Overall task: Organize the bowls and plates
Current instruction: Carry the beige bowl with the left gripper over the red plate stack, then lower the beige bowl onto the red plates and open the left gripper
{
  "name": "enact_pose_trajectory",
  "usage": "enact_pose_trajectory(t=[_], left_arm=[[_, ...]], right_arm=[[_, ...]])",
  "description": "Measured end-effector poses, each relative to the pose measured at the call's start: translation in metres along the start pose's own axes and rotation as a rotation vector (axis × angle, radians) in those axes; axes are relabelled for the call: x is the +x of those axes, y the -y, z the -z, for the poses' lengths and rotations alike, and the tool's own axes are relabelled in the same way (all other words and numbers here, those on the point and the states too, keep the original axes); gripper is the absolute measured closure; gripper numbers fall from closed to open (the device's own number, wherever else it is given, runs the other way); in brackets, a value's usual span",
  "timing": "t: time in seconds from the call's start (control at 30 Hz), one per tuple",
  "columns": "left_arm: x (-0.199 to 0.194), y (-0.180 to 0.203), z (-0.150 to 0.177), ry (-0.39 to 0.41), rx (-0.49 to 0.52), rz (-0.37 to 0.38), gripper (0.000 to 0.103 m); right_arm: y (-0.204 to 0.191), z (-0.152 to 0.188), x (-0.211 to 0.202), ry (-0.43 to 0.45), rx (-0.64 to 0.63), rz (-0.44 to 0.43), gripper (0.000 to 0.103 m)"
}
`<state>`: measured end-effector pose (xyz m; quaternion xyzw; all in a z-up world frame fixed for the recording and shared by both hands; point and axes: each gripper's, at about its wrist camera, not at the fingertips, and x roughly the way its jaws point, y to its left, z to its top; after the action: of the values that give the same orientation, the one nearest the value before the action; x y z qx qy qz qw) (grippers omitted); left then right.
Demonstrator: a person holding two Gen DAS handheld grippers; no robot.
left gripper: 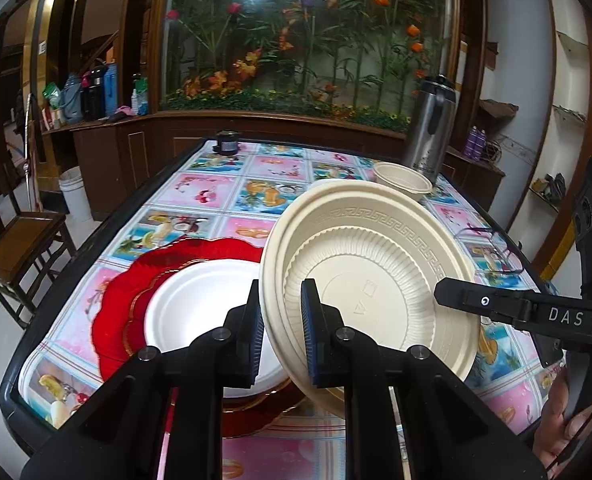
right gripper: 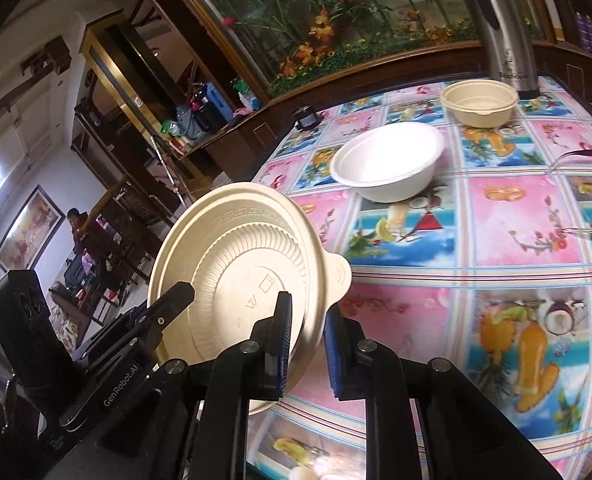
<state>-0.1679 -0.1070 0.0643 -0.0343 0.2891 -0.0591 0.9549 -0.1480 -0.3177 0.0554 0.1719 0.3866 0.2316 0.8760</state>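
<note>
A beige plate (left gripper: 376, 280) (right gripper: 236, 264) hangs tilted above the table, gripped from two sides. My left gripper (left gripper: 282, 320) is shut on its near-left rim. My right gripper (right gripper: 306, 340) is shut on the opposite rim, beside the plate's small tab. In the left wrist view one right finger (left gripper: 468, 300) lies across the plate's right edge. Below the plate, a white paper plate (left gripper: 200, 300) rests on a red scalloped plate (left gripper: 124, 300). Farther back stand a white bowl (right gripper: 388, 164) and a beige bowl (right gripper: 480, 100) (left gripper: 402, 182).
A steel flask (left gripper: 430, 128) (right gripper: 504, 28) stands at the far right corner and a small dark jar (left gripper: 226, 144) at the far edge. Spectacles (left gripper: 492, 248) lie at the right on the fruit-patterned tablecloth (right gripper: 496, 240). A wooden chair (left gripper: 16, 240) stands left of the table.
</note>
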Motion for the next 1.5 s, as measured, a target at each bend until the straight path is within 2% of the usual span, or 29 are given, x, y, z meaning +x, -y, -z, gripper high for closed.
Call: enact_pose_trajectory(t=[0.37,0.6,0.93,1.23,1.33,1.4,1.5], left_arm=[[-0.001,-0.033,-0.004,0.002,-0.062,-0.053,0.089],[0.01,-0.065,-0.003,-0.029,-0.139,-0.085,0.089],[0.02,-0.081,0.004,-0.065,-0.166,-0.12,0.089],[0.027,-0.086,0.01,-0.094,-0.179,-0.122,0.089],[0.026,-0.088,0.01,-0.09,-0.191,-0.125,0.089],[0.025,-0.088,0.009,-0.084,-0.189,-0.135,0.089],[0.023,-0.09,0.009,-0.083,-0.197,-0.136,0.089]], right_arm=[[-0.022,-0.008,0.034,-0.054,-0.02,-0.041,0.086],[-0.041,-0.013,0.069,-0.1,-0.033,-0.064,0.086],[-0.051,-0.005,0.101,-0.174,-0.057,-0.047,0.086],[-0.054,-0.001,0.103,-0.161,-0.076,-0.032,0.085],[-0.054,0.001,0.1,-0.16,-0.078,-0.041,0.08],[-0.055,0.002,0.096,-0.156,-0.074,-0.058,0.07],[-0.056,0.001,0.09,-0.137,-0.087,-0.061,0.07]])
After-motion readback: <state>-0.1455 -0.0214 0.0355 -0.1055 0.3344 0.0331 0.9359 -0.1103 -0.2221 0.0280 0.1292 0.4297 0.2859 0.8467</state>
